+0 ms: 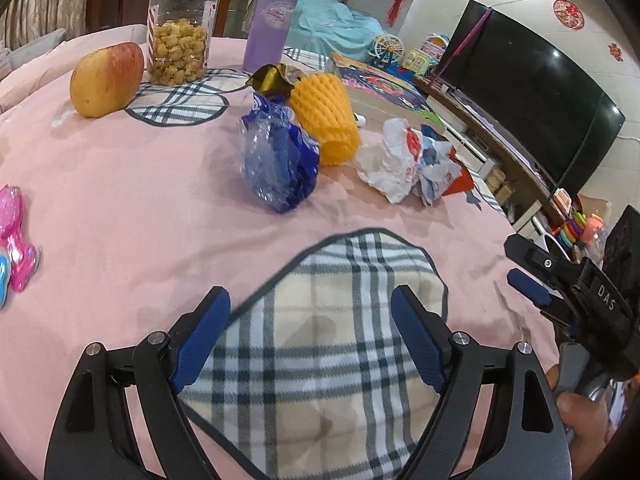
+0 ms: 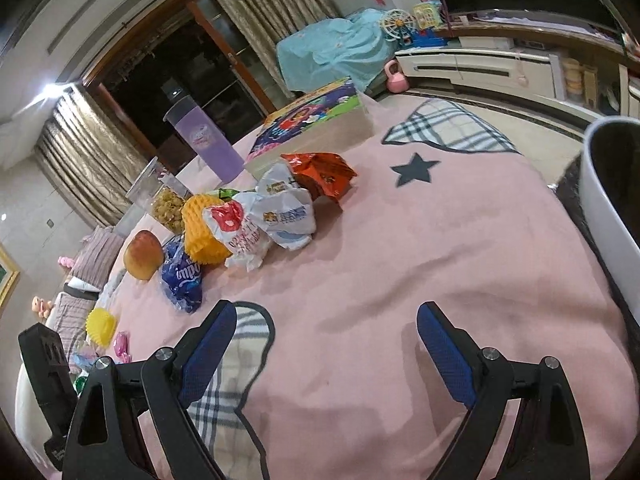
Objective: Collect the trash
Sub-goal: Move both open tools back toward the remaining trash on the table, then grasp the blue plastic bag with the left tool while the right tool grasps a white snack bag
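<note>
Trash lies in a row on the pink tablecloth (image 1: 120, 208): a blue plastic wrapper (image 1: 278, 160) (image 2: 182, 276), a yellow foam fruit net (image 1: 326, 118) (image 2: 204, 226), crumpled white paper wrappers (image 1: 394, 160) (image 2: 264, 220), a red snack bag (image 2: 320, 174) and a gold foil wrapper (image 1: 272, 78). My left gripper (image 1: 310, 312) is open and empty over a plaid patch, short of the blue wrapper. My right gripper (image 2: 326, 324) is open and empty over the cloth; it also shows in the left wrist view (image 1: 520, 264).
An apple (image 1: 106, 80) (image 2: 144, 256), a snack jar (image 1: 180, 34), a purple tumbler (image 1: 272, 20) and a colourful box (image 2: 308, 128) stand behind the trash. Pink toys (image 1: 16, 236) lie at left. A white bin (image 2: 612, 200) stands at the right table edge.
</note>
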`<state>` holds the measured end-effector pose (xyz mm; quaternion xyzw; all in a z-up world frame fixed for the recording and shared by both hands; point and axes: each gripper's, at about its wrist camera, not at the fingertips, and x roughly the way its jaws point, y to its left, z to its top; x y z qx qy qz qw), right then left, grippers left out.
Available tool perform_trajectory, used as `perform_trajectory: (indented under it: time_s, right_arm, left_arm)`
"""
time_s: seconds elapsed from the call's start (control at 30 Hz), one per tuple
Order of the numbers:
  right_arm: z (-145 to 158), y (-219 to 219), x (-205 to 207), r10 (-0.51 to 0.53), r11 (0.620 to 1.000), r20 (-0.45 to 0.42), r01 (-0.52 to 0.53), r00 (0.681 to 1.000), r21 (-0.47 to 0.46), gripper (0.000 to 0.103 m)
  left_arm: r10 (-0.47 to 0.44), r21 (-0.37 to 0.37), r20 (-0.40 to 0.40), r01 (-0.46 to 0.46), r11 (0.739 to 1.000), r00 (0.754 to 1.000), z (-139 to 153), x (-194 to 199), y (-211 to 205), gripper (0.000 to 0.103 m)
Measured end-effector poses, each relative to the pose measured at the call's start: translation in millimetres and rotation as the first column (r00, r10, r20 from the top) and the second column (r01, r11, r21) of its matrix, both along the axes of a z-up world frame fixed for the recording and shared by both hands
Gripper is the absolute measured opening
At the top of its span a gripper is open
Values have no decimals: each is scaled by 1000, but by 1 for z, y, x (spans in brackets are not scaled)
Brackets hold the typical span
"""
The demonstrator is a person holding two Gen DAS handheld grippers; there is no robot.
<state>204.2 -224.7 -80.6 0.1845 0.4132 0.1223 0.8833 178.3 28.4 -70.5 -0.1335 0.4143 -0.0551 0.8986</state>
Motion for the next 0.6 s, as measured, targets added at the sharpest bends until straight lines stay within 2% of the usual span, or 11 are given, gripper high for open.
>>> perform_trajectory:
  time_s: [0.17, 0.6]
  right_arm:
    - [-4, 17, 17, 39, 999, -6, -39, 999, 1, 73]
    - [-12, 40, 64, 54, 998, -1, -54, 999, -23, 62]
  left_arm:
    - [18, 14, 21, -18, 1000, 1000, 6, 16, 7, 85]
    - [60, 21, 45, -61, 998, 997, 11, 70, 22, 85]
